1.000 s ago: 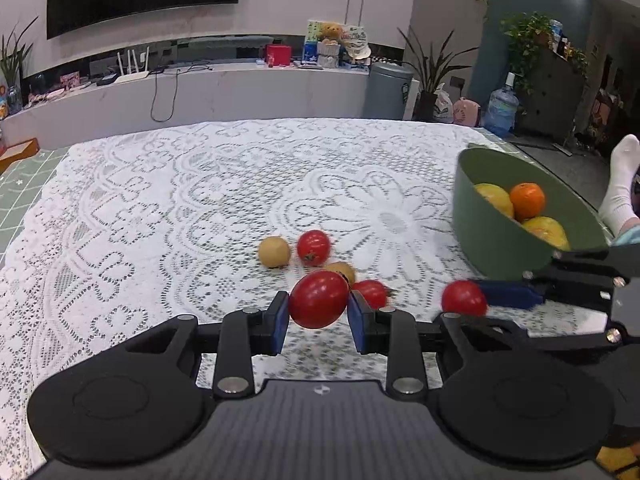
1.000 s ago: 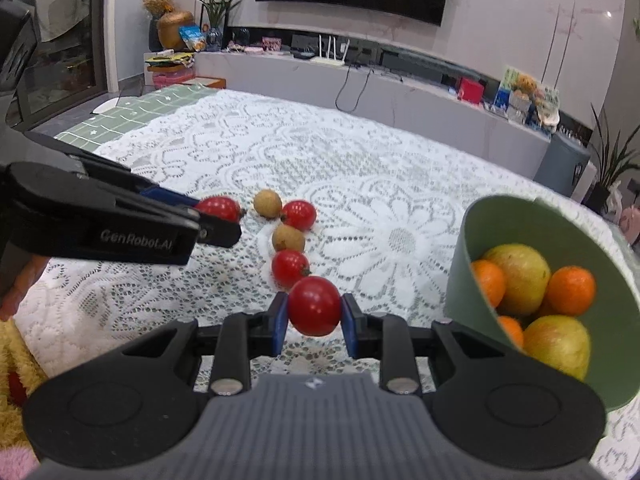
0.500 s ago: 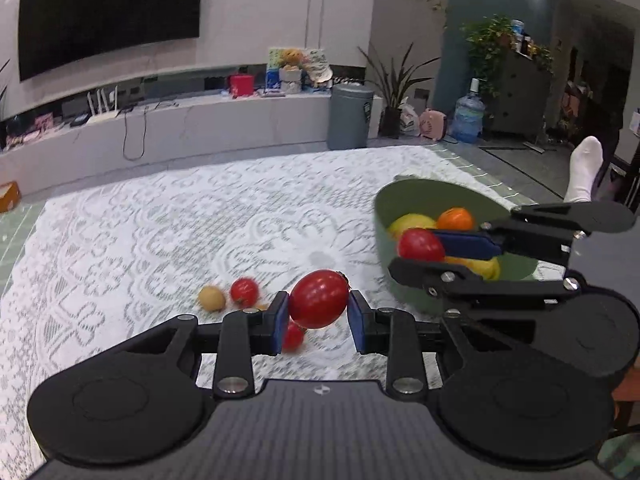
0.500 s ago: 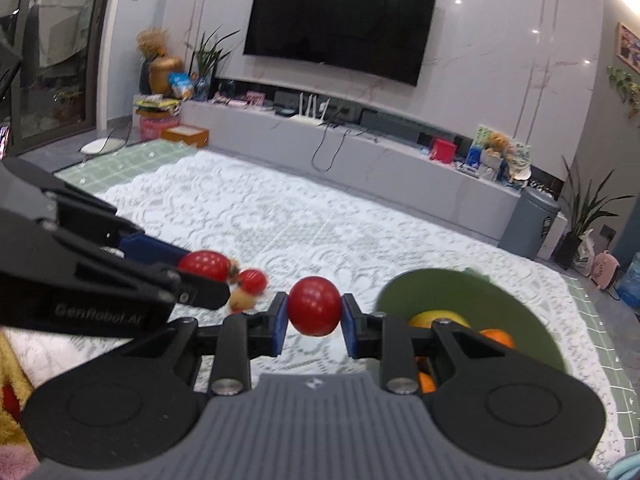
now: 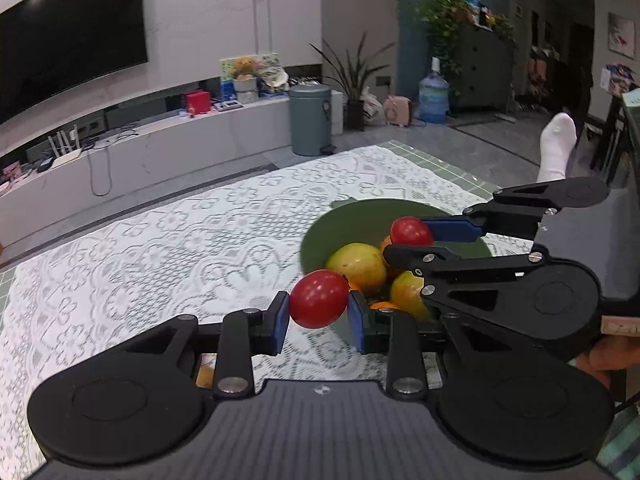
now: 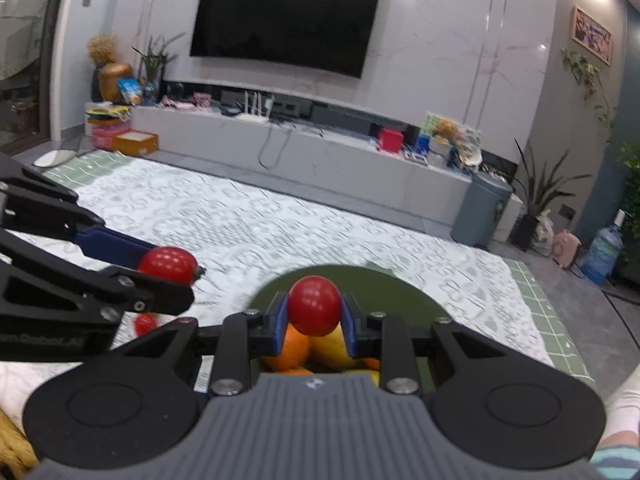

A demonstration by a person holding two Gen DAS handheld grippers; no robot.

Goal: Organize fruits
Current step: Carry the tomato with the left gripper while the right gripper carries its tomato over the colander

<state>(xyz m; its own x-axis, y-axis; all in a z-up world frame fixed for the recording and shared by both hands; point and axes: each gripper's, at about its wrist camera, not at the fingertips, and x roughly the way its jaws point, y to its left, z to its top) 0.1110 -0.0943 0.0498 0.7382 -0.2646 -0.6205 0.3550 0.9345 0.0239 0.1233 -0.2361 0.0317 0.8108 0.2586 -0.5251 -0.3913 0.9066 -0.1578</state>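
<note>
Your bench wears a white lace cloth; on it sit the green bowl and one red tomato.

Black hand-held gripper — blue pads, silver screws.

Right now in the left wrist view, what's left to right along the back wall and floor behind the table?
TV → router → red box → bin → pink bag → water jug → white sock
</note>
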